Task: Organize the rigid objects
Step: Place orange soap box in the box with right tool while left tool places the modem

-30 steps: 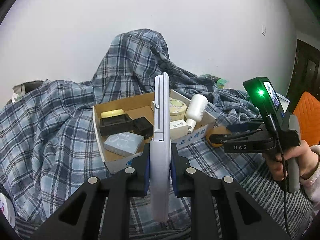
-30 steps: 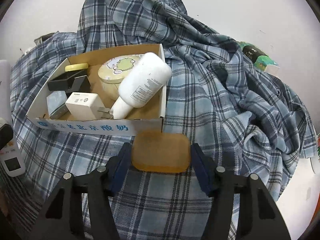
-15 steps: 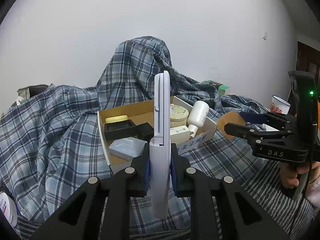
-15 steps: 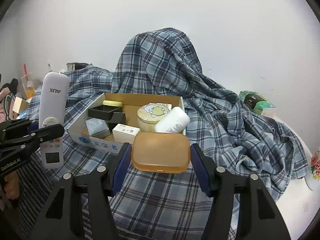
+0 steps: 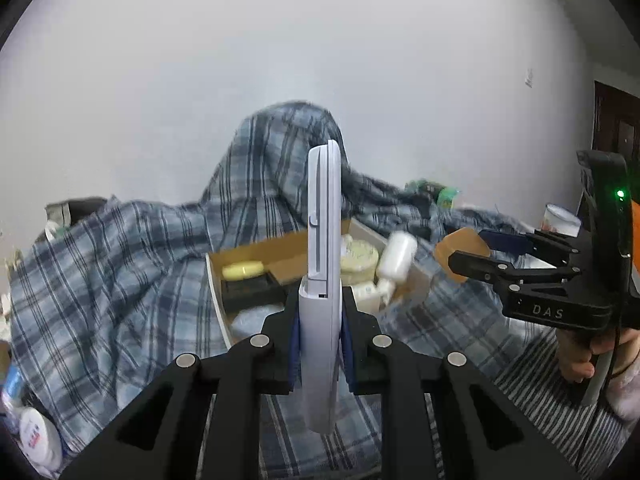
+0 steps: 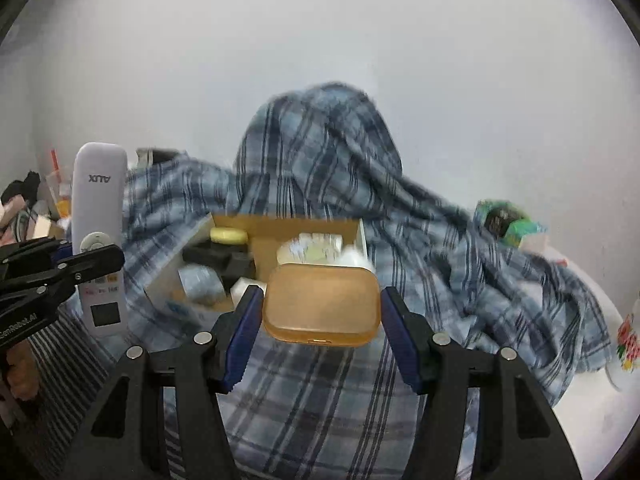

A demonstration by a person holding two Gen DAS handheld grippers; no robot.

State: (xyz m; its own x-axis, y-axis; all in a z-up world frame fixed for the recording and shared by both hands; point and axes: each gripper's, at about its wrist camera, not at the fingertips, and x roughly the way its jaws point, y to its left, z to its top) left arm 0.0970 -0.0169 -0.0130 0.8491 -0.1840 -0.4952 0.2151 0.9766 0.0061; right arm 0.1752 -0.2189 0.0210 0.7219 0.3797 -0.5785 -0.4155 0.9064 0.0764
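Observation:
My left gripper (image 5: 320, 344) is shut on a white remote control (image 5: 323, 264), held upright and edge-on; the same remote (image 6: 100, 240) shows its face at the left of the right wrist view. My right gripper (image 6: 322, 324) is shut on a flat amber plastic case (image 6: 322, 304), held in the air in front of the cardboard box (image 6: 288, 226). In the left wrist view that case (image 5: 460, 250) and the right gripper (image 5: 472, 256) hang to the right of the box (image 5: 280, 252). The box holds a white bottle (image 5: 396, 256), a round tin (image 5: 358, 256), a yellow piece (image 5: 242, 270) and black and white boxes.
A blue plaid cloth (image 6: 440, 240) drapes the surface and a hump behind the box. A green packet (image 6: 508, 220) lies at the right, a floral cup (image 6: 628, 340) at the far right edge. Clutter (image 6: 36, 204) sits at the far left. A hand (image 5: 576, 356) holds the right gripper.
Both grippers have risen and tilted upward, so the box and cloth sit lower in both views. The amber case has been lifted off the cloth. Both grips are unchanged.

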